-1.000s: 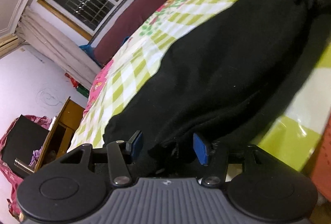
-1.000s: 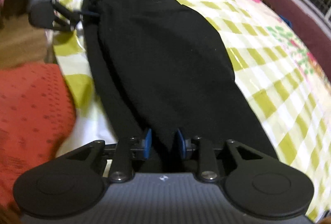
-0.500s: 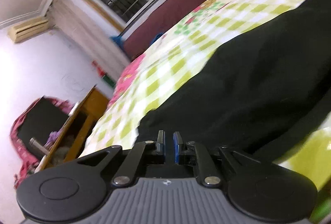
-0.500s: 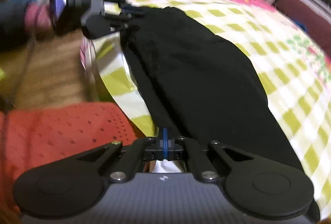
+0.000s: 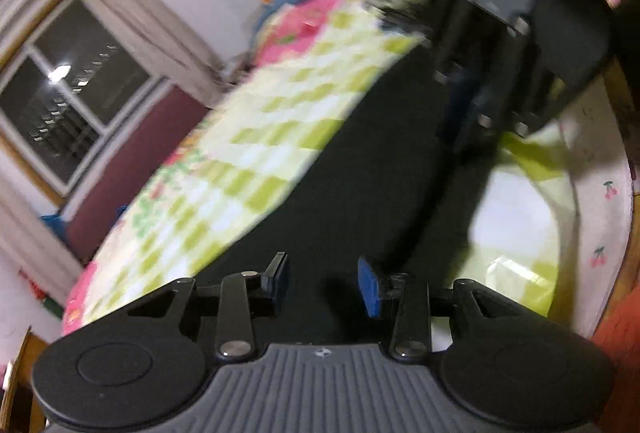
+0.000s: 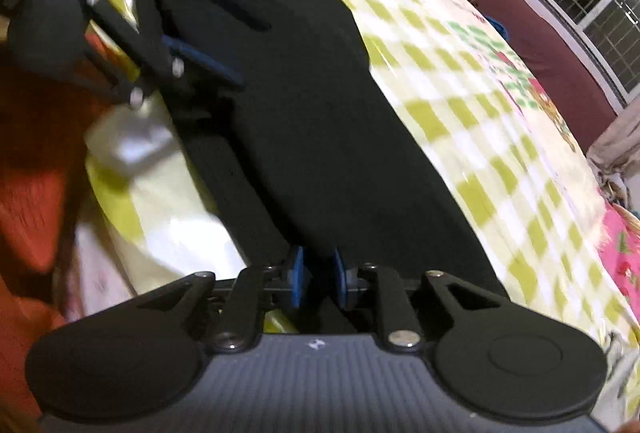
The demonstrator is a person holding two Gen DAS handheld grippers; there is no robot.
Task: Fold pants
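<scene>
Black pants (image 5: pixel 372 169) lie folded lengthwise along the near edge of a bed with a green-and-white checked cover (image 5: pixel 256 149). My left gripper (image 5: pixel 323 283) is open, hovering just over one end of the pants with nothing between its blue pads. My right gripper (image 6: pixel 318 277) is open by a small gap over the other end of the pants (image 6: pixel 320 113), with black cloth between or just below its pads. Each gripper shows in the other's view: the right one (image 5: pixel 464 113) and the left one (image 6: pixel 208 33), which is open.
The bed's near edge drops to a white sheet (image 5: pixel 600 217) and orange-red cloth (image 6: pixel 36 161). A window (image 5: pixel 60 113) and a maroon headboard or sofa (image 6: pixel 552 49) lie beyond the far side of the bed. The views are motion-blurred.
Both grippers were shut half a second ago and have opened. The left gripper has swung round toward the right gripper; the two are closer together along the pants.
</scene>
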